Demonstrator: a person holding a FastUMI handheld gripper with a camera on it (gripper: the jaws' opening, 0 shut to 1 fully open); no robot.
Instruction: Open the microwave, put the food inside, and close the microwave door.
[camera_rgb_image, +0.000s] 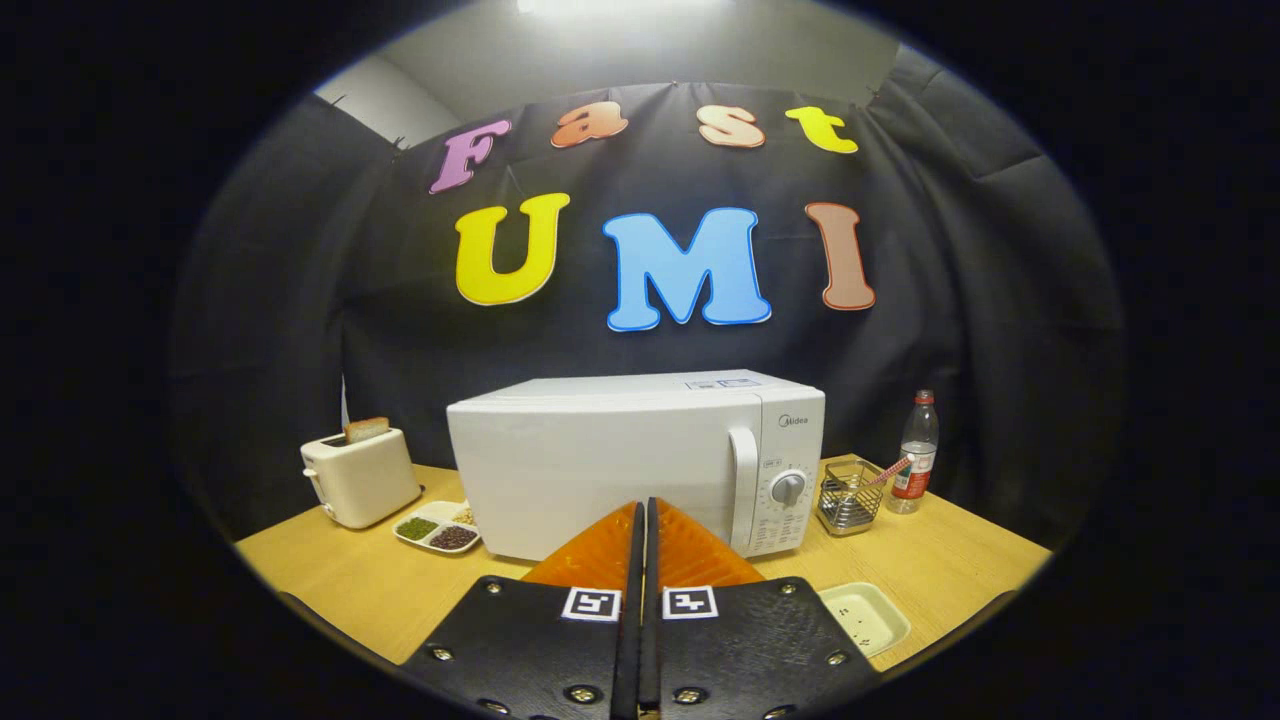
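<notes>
Facing the closed microwave (610, 465), tongs (643, 512) pressed together, empty.

My gripper (643, 520) has its fingers pressed together with nothing between them, ribbed and slightly translucent like moulded plastic, fixed to matt plates with shiny metal screws. Beyond them the microwave (600, 460) looks like smooth painted metal with a soft sheen, its handle (744, 490) glossy plastic. The table (940, 560) is matt wood-grain. The toaster (360, 478) is smooth plastic, the wire basket (850, 497) bright metal, the bottle (916, 455) clear plastic.
</notes>
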